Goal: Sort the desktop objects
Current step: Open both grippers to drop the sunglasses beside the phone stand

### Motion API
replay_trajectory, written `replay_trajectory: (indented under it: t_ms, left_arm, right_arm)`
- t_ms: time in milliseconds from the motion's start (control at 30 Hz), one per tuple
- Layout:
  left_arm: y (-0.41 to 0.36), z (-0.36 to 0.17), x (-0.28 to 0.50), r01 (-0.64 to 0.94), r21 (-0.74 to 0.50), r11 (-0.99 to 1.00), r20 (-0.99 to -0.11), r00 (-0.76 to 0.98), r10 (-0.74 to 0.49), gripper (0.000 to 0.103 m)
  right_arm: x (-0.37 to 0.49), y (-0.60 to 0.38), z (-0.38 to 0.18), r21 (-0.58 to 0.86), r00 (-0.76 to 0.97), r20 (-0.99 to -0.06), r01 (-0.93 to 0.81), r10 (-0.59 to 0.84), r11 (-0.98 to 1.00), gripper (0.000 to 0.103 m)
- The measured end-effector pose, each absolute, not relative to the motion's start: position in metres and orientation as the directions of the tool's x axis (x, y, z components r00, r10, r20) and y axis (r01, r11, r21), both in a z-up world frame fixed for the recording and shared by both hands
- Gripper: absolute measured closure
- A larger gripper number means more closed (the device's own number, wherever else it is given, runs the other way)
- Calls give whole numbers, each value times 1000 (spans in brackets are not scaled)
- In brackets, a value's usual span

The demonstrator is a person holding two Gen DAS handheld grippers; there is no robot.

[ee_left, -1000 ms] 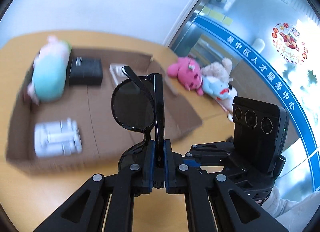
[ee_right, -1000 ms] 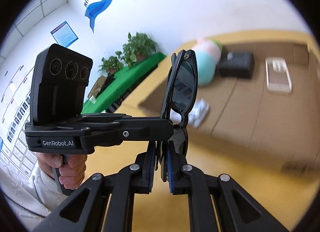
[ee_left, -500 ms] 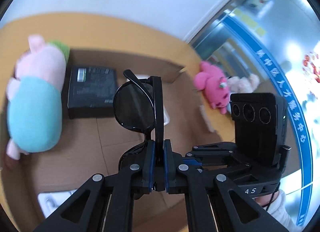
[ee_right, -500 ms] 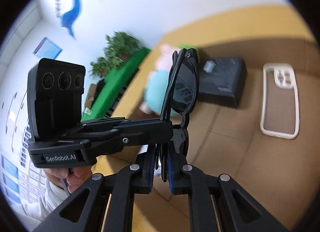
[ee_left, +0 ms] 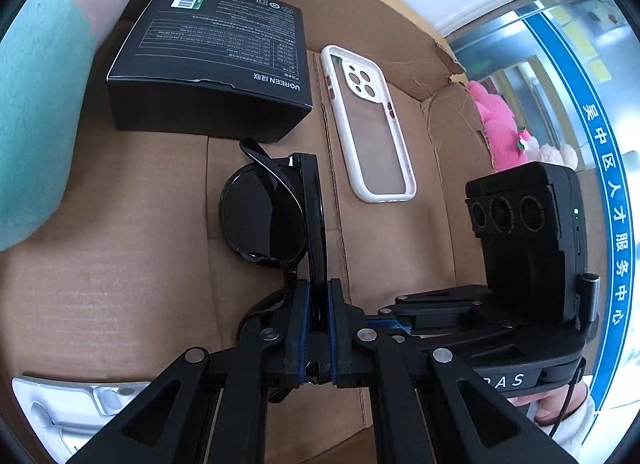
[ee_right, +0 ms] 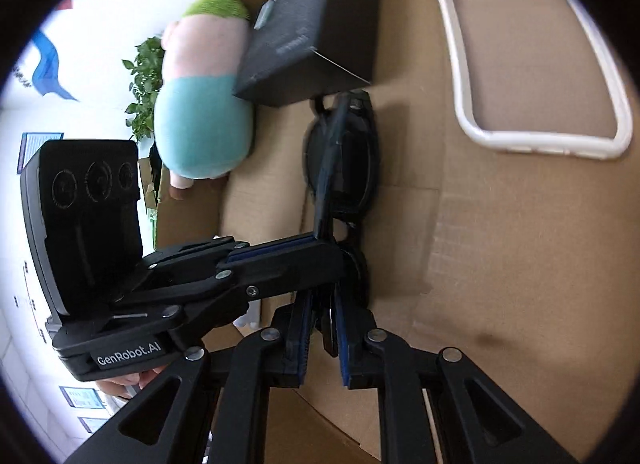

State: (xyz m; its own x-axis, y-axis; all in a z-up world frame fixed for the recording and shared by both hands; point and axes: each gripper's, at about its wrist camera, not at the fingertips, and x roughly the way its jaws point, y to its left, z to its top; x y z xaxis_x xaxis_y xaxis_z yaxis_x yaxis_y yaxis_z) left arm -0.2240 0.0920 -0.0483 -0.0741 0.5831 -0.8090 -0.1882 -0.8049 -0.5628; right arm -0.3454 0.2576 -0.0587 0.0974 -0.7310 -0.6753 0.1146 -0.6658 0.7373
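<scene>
Folded black sunglasses are held low inside a shallow cardboard box, close to its floor. My left gripper is shut on them at the frame. In the right wrist view the sunglasses show again, and my right gripper stands at their near end with its jaws slightly apart; whether its pads touch the frame I cannot tell. The left gripper crosses that view from the left and clamps the glasses.
In the box lie a black UGREEN carton, a white phone case, a teal and pink plush and a white blister pack. A pink plush sits outside past the torn box wall.
Both grippers have carried the sunglasses forward and down into the box, near its floor. The right gripper's jaws now stand wider apart than before.
</scene>
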Motion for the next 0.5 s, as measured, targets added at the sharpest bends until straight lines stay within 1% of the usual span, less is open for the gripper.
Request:
replay_trajectory:
  t_ms: [67,133,167,200,233,267,300,333,400,433,500]
  left_arm:
    - [91,-47,-224,-187,-554,-811,-815,-77,575,98]
    - [89,-44,-223,-181,-551,-815,-817,-82,571,93]
    - [87,-41,-222,-181,-545,-819,-820,-88,565,86]
    - [87,-37,-221,-182,-530,-828,-828,-100,552,76]
    - [85,-30,-218,-186,-514,-837,-833,-126,539,71]
    - [81,-19,-213,-201,-499,-843,-828,-176,533,63]
    - [78,-7,-206,-225,-486,-844,-818,-223,530,58]
    - [73,10,-196,-258,-469,-845,-800,-281,530,56]
    - [65,34,-180,-298,-449,-842,-764,-361,535,47]
    - [60,48,-168,-322,-439,-839,-735,-408,541,44]
    - [51,73,-141,-360,-393,-846,-676,-511,531,33]
  right_arm:
    - [-345,258,-57,730,94,-683,112,-724,-674,89]
    - [-343,260,-55,728,85,-686,113,-723,-677,83]
    - [-340,261,-52,723,72,-690,117,-720,-681,79]
    - [-338,263,-49,722,62,-691,121,-721,-681,70]
    - [-333,265,-45,718,54,-694,131,-718,-684,65]
    - [-328,266,-38,704,38,-706,151,-707,-694,57]
    - [-322,268,-31,692,22,-714,171,-699,-701,51]
    - [-314,269,-22,684,5,-717,194,-697,-703,48]
    - [-293,271,2,652,-50,-727,264,-685,-711,46]
    - [-281,271,15,616,-90,-741,305,-665,-727,44]
    - [-258,272,44,518,-208,-759,382,-617,-765,39]
